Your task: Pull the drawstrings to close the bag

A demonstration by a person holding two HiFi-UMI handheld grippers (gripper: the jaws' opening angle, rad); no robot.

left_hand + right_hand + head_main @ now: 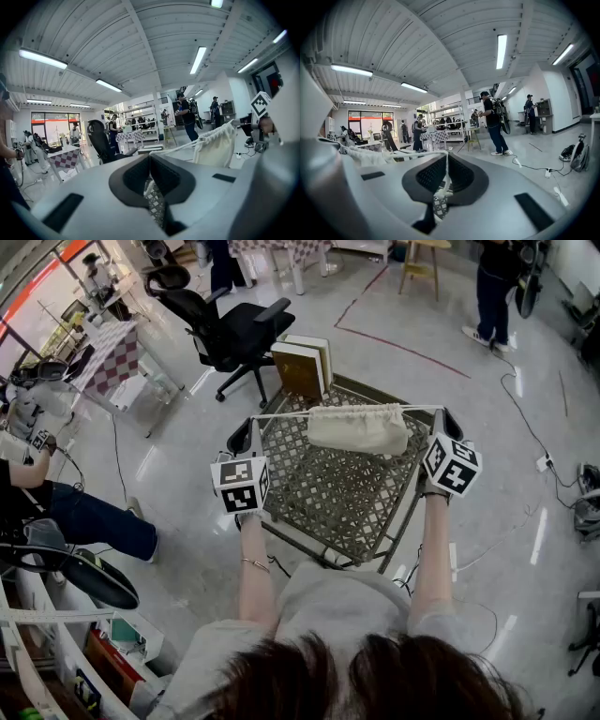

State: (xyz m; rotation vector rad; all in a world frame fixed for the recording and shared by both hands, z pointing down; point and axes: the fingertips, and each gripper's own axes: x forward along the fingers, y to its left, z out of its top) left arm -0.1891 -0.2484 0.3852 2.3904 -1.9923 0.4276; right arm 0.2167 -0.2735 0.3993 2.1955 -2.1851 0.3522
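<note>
Pinching hard on both cords is what this step rests on, I judge. My left claw [150, 163] is closed right down on the left drawstring [281, 415], which leaves its pads and runs off to its right. My right claw [443, 163] is closed the same way on the right drawstring [424, 410]. What looks like a knot sits just at its pads, and the cord leads away to its left.

Between the two claws, roughly midway, hangs the bag [358, 429]. Both cords look taut and nearly level, and the mouth is already bunched into tight gathers. Below the claws is the lattice bench [347, 507]. I cannot tell whether the bag's bottom touches it.

To finish well, I would draw the claws straight apart, level and by equal amounts, so the bag stays centred and the gathers close evenly. I would pull slowly, since a jerk could slide thin cord through the pads, especially on the left, where I see no knot to catch. I would also avoid swinging the bag toward the books [302, 367] beyond it.
</note>
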